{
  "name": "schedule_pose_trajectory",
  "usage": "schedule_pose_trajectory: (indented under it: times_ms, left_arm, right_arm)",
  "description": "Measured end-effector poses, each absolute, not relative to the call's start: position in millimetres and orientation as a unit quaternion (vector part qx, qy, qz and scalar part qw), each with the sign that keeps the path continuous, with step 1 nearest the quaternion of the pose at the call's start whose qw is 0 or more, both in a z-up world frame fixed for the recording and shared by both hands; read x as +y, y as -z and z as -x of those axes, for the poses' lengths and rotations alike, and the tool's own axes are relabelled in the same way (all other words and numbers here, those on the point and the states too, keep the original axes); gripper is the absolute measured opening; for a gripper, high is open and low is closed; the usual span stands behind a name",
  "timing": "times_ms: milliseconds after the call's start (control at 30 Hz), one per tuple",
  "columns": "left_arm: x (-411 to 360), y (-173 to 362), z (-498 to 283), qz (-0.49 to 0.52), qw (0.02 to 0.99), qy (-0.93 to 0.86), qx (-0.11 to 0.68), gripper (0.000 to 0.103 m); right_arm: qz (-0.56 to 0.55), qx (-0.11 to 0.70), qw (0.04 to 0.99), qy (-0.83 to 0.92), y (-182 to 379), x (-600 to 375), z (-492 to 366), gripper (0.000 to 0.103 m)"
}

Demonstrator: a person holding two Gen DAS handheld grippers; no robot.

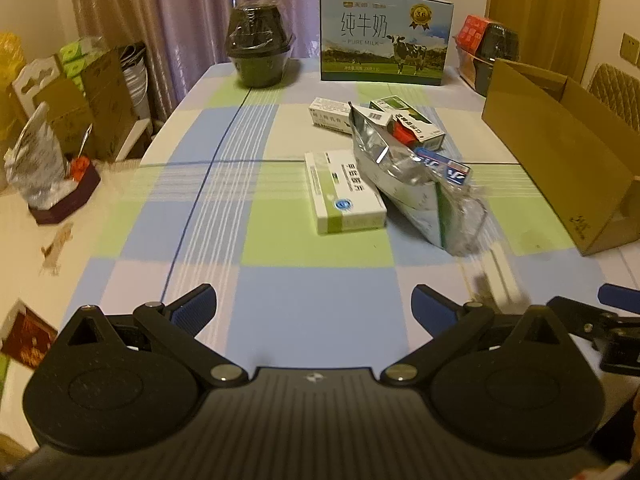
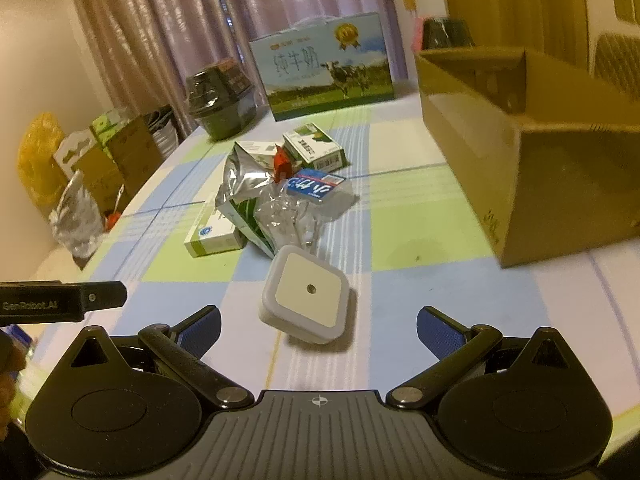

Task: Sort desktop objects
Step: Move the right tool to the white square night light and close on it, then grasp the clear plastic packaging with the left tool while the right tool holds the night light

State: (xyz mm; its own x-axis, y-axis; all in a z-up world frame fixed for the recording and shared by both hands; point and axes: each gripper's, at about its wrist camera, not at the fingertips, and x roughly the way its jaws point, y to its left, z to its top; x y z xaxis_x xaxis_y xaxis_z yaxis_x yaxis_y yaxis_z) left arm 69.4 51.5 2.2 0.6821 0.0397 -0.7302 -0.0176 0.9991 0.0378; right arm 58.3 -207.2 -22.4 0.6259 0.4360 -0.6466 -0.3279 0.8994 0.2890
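Boxes and bags lie heaped mid-table on the checked cloth [image 1: 280, 280]. From left, I see my left gripper [image 1: 314, 304] spread wide, empty, over bare cloth short of the white-green box [image 1: 344, 196]. Foil bag [image 1: 380, 152] leans across the heap. My right gripper [image 2: 318, 328] gapes wide, gripping nothing; white night-light [image 2: 308, 294] sits just ahead of its fingers. Carton [image 2: 520, 152] stands open far right.

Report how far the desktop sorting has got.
Nothing looks sorted yet: what shows of the cardboard box is empty. Both the left gripper and right gripper are open, holding nothing. The white night light, medicine boxes and foil bag remain.
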Motion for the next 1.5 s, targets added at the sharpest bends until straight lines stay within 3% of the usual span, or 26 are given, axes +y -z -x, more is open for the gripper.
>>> schedule_pose_trajectory:
  times_ms: [300, 467, 700, 900, 1267, 1300, 1433, 1500]
  left_arm:
    - [55.9, 20.3, -113.5, -0.035, 0.913, 0.009, 0.407, 0.102]
    - [58.5, 35.5, -122.3, -0.019, 0.907, 0.019, 0.419, 0.102]
    - [65.0, 45.7, -127.6, 0.011, 0.902, 0.025, 0.431, 0.102]
    - [62.7, 46.6, -129.0, 0.016, 0.902, 0.030, 0.430, 0.102]
    - [48.5, 43.1, -128.7, 0.019, 0.909, 0.069, 0.411, 0.101]
    - [45.3, 41.7, -127.9, 0.020, 0.910, 0.081, 0.406, 0.101]
    - [26.5, 40.2, -129.4, 0.020, 0.911, 0.129, 0.392, 0.079]
    - [15.8, 40.9, -130.4, 0.016, 0.909, 0.149, 0.390, 0.074]
  right_arm:
    - [-0.109, 0.391, 0.889, -0.212, 37.5, -193.3, -83.9, 0.100]
    - [-0.142, 0.411, 0.879, -0.195, 49.9, -196.4, -98.1, 0.084]
    - [-0.175, 0.431, 0.866, -0.186, 59.9, -200.2, -104.4, 0.078]
    - [-0.202, 0.434, 0.859, -0.183, 60.7, -202.4, -103.8, 0.064]
    - [-0.111, 0.396, 0.898, -0.155, 47.5, -197.6, -96.9, 0.062]
    - [-0.098, 0.390, 0.903, -0.148, 46.4, -198.1, -96.3, 0.062]
    - [-0.063, 0.378, 0.915, -0.125, 46.1, -205.1, -95.4, 0.062]
    - [-0.053, 0.374, 0.918, -0.122, 46.3, -208.0, -97.5, 0.062]
